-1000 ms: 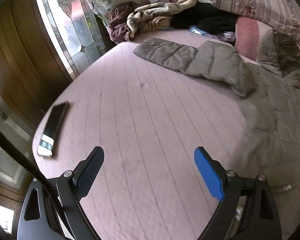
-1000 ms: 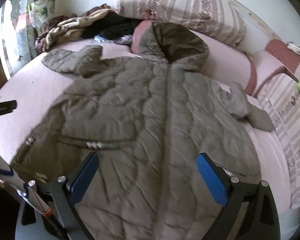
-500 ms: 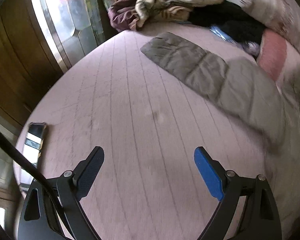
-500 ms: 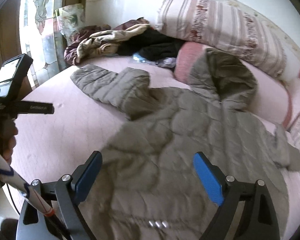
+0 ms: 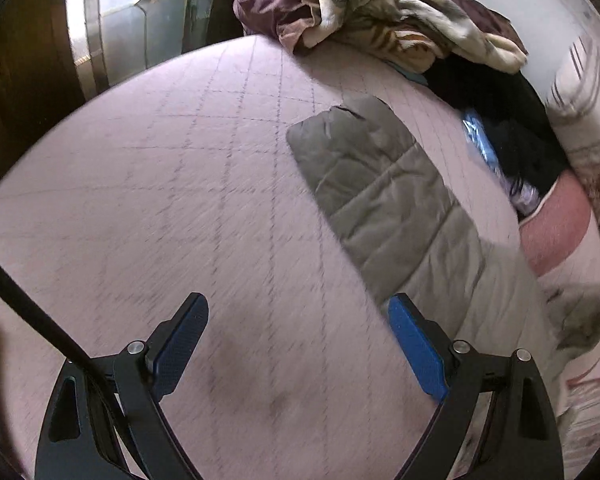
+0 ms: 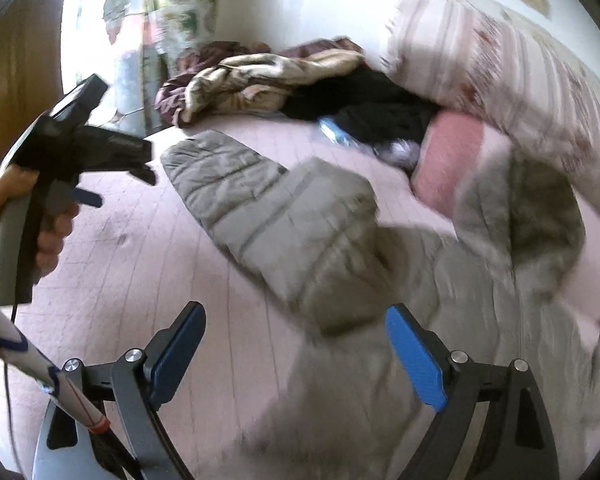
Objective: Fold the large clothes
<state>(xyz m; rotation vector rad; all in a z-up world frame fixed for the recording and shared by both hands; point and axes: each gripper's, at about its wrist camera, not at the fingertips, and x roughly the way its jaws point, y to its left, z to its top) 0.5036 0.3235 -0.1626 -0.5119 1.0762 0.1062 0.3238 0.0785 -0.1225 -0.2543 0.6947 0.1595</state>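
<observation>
In the left wrist view, the left hand-held gripper (image 5: 296, 344) hangs over the pink bed (image 5: 180, 200) with its jaws wide apart and nothing between them. The olive quilted coat (image 5: 384, 200) shows mainly as one sleeve, stretched from the near right toward the far middle, its cuff lying flat on the sheet. It looks puffy, soft and light but bulky, likely to slump and spring back when folded; the cuff end seems the best place to pinch, since the padding there is thin enough to fit between the pads. The coat's body runs off the right edge, smeared by motion. A heap of other clothes (image 5: 380, 28) lies at the far side.

In the right wrist view, the right hand-held gripper (image 6: 296, 344) is likewise spread open and empty, above the coat's blurred body (image 6: 380, 380). The sleeve (image 6: 260, 208) reaches far left; the hood (image 6: 540, 216) lies far right against a pink pillow (image 6: 448, 156). The left tool appears at the left edge, its fingertips hidden. The hem and the other sleeve are out of frame.
</observation>
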